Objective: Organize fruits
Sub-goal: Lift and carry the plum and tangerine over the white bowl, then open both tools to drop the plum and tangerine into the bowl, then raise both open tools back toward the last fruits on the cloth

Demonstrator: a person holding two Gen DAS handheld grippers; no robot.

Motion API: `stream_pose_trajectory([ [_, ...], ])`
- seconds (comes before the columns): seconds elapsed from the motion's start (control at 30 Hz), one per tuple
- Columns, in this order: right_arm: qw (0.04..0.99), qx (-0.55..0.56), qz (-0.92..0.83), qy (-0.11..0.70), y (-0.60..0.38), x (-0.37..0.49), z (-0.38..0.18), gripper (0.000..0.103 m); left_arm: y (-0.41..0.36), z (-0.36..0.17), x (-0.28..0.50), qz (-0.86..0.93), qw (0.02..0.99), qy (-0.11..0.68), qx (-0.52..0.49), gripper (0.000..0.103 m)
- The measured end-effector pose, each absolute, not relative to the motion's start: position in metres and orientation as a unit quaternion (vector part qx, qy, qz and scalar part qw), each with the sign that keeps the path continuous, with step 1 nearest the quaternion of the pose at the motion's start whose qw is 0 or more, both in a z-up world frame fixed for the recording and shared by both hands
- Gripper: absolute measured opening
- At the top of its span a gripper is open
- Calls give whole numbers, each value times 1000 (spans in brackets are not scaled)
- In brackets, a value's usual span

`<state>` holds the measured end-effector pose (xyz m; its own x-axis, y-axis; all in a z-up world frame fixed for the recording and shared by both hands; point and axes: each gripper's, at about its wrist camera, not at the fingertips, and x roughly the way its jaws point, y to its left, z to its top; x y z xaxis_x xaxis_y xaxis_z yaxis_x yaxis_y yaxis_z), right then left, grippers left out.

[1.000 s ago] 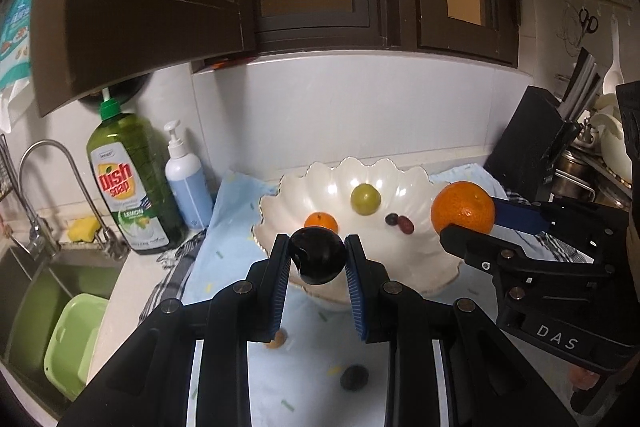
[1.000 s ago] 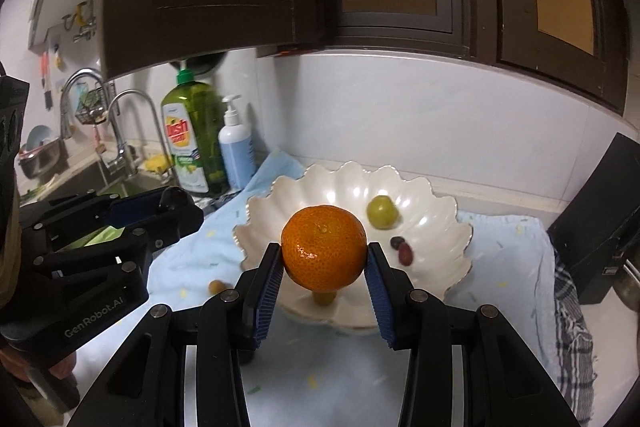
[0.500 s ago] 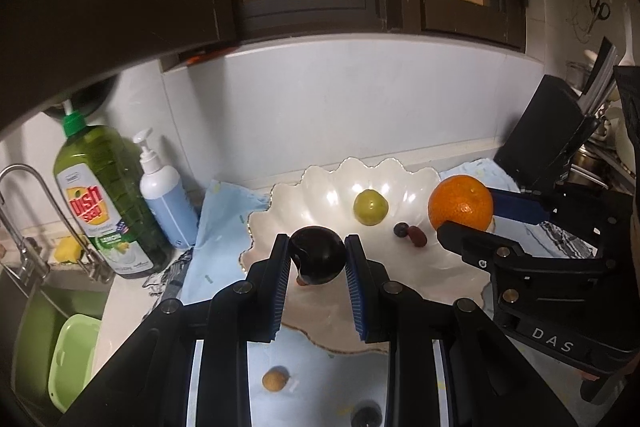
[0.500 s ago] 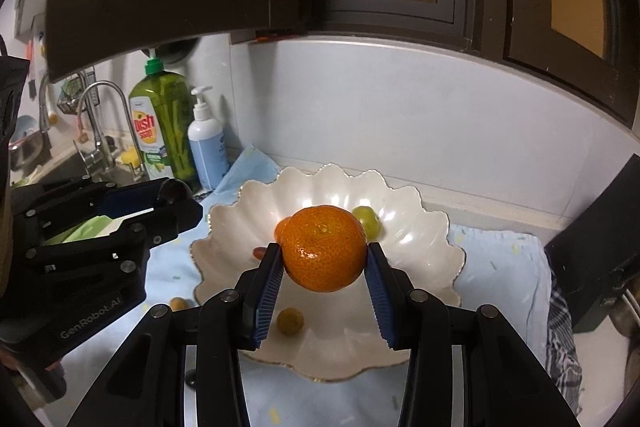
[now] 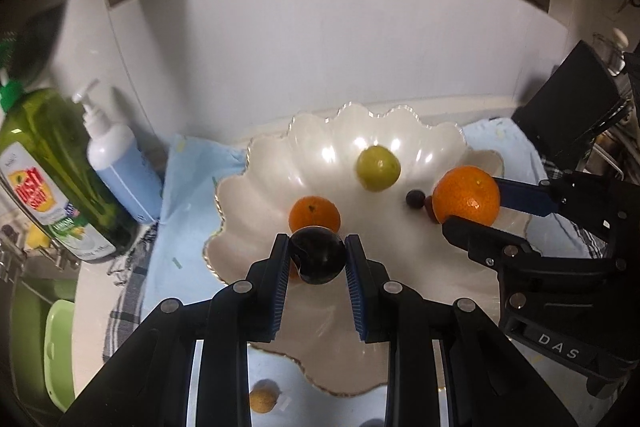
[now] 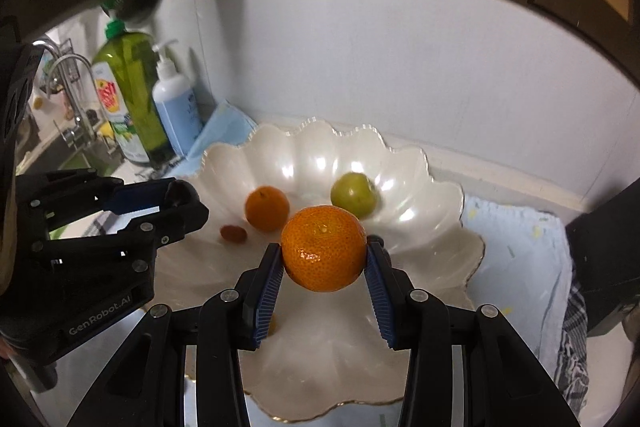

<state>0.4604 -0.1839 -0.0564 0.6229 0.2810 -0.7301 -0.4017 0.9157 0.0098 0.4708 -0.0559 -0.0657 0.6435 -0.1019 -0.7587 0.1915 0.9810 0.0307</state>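
Note:
My left gripper (image 5: 318, 259) is shut on a dark plum (image 5: 318, 255) and holds it above the near left part of a white scalloped bowl (image 5: 436, 139). My right gripper (image 6: 324, 259) is shut on a large orange (image 6: 324, 247) above the same bowl (image 6: 400, 167); the orange also shows in the left wrist view (image 5: 466, 195). In the bowl lie a small orange (image 5: 315, 213), a green fruit (image 5: 378, 168) and a dark grape (image 5: 415, 198). A reddish grape (image 6: 233, 233) lies left of the small orange (image 6: 267, 208).
A green dish-soap bottle (image 5: 52, 171) and a white-and-blue pump bottle (image 5: 120, 167) stand left of the bowl. A sink with a green tub (image 5: 56, 343) is far left. A black knife block (image 5: 576, 111) stands right. A small tan fruit (image 5: 262, 401) lies on the blue cloth (image 5: 188, 167).
Both grippers have moved forward and down over the bowl, each still holding its fruit. The bowl fills more of both views.

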Motion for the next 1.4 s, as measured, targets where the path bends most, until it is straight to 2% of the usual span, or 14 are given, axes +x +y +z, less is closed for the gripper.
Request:
stream_pose_trajectory([
  [0.5,868,-80,176,457,-187,488,-97,43,-66,-106,499,-87,871,477,76,29],
  [0.57,867,-79,174,459,-187,490,-98,44,-66,-108,501,-85,869,482,76,34],
  [0.63,865,-78,176,463,-188,491,-100,44,-65,-108,502,-81,869,482,76,48],
  [0.67,864,-77,177,465,-188,492,-100,45,-65,-108,502,-81,870,481,75,50],
  [0.7,864,-77,177,464,-189,492,-101,46,-65,-107,501,-81,870,480,75,53],
  [0.73,866,-78,176,461,-190,491,-100,52,-65,-106,500,-80,871,479,76,55],
  [0.77,869,-79,172,456,-190,491,-99,58,-64,-106,500,-79,871,478,78,56],
  [0.8,872,-80,170,452,-190,490,-97,60,-64,-105,499,-76,873,476,81,57],
  [1.27,898,-109,159,395,-187,455,-65,60,-50,-74,463,-49,897,432,79,75],
  [1.4,904,-105,166,379,-187,436,-52,65,-45,-59,442,-40,907,411,78,80],
])
